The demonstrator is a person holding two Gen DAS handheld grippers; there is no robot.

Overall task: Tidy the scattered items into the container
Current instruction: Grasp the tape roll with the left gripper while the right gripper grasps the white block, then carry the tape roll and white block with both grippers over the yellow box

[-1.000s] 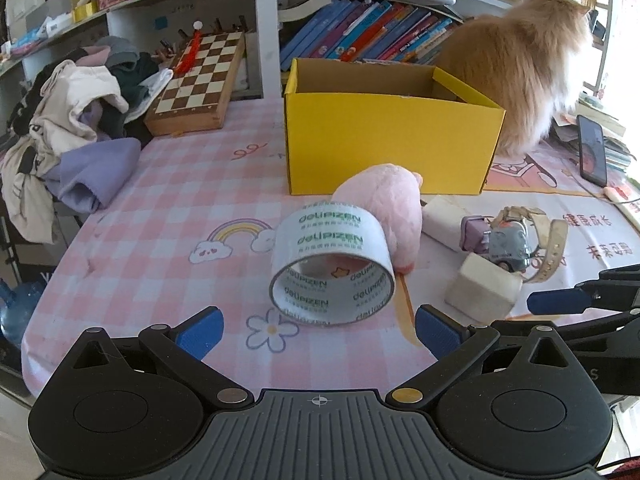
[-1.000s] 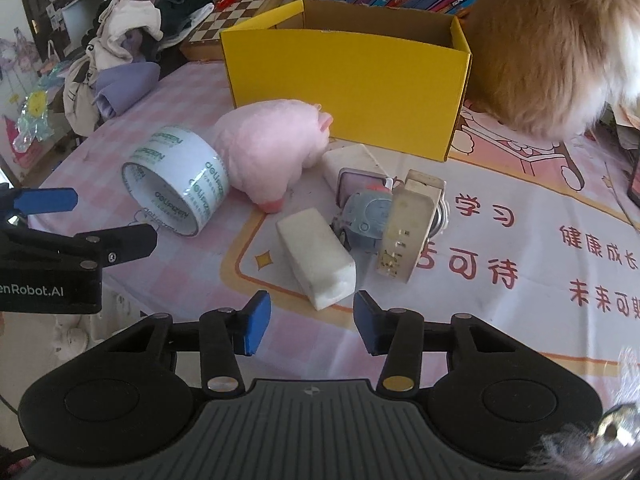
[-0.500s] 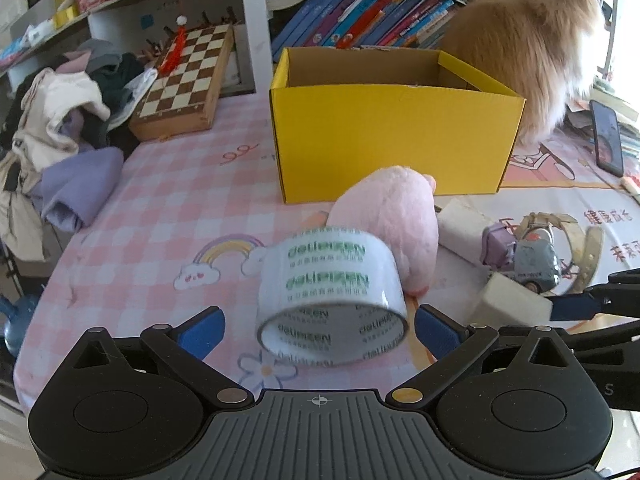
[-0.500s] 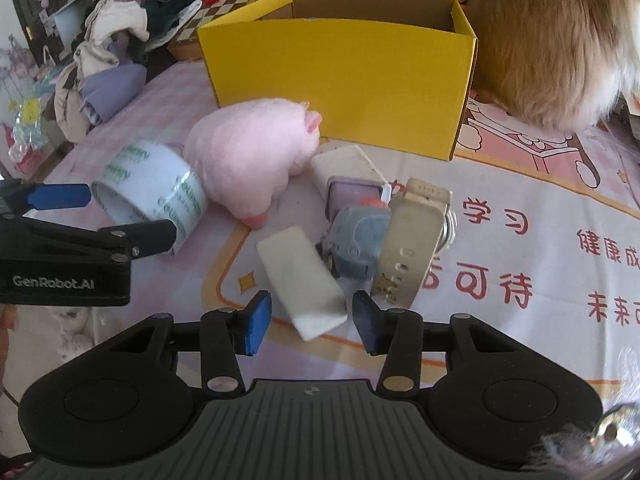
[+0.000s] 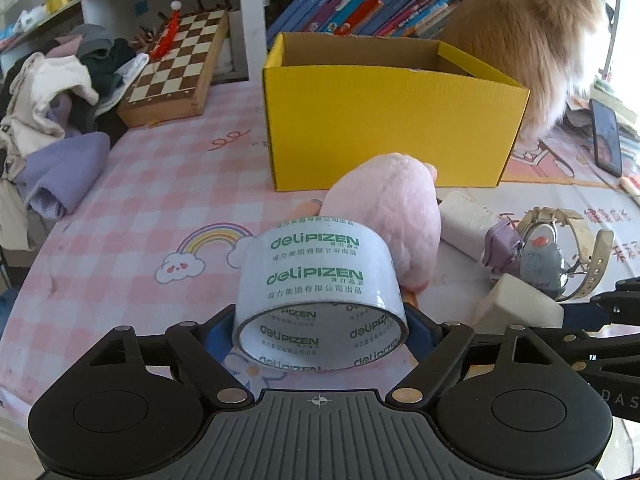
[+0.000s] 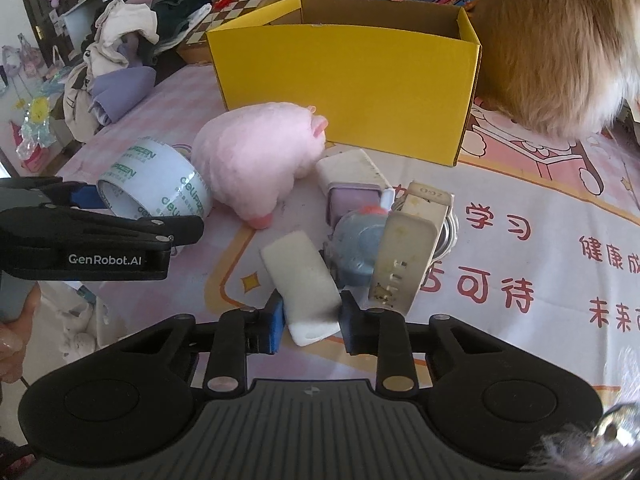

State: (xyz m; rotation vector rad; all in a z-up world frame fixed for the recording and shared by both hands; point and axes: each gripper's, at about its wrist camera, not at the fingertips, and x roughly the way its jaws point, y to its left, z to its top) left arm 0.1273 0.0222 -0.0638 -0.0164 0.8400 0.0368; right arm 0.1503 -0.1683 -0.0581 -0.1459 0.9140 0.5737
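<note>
My left gripper [image 5: 320,330] is shut on a roll of clear tape [image 5: 318,292] printed in green; the roll also shows in the right wrist view [image 6: 158,184]. My right gripper [image 6: 308,320] is shut on a white block [image 6: 306,280]. A pink plush pig [image 6: 256,156] lies between them, also in the left wrist view [image 5: 390,220]. A beige watch [image 6: 408,252], a grey-blue toy [image 6: 356,248] and a second white block [image 6: 352,170] lie in a heap. The open yellow box [image 6: 344,80] stands behind, also in the left wrist view [image 5: 384,128].
An orange cat [image 6: 560,40] sits right beside the box. A chessboard [image 5: 180,68] and a pile of clothes [image 5: 52,120] lie at the left. A phone [image 5: 606,138] lies at the far right. Books fill the shelf behind.
Both grippers moved forward and closed: the left onto the tape roll, the right onto the near white block.
</note>
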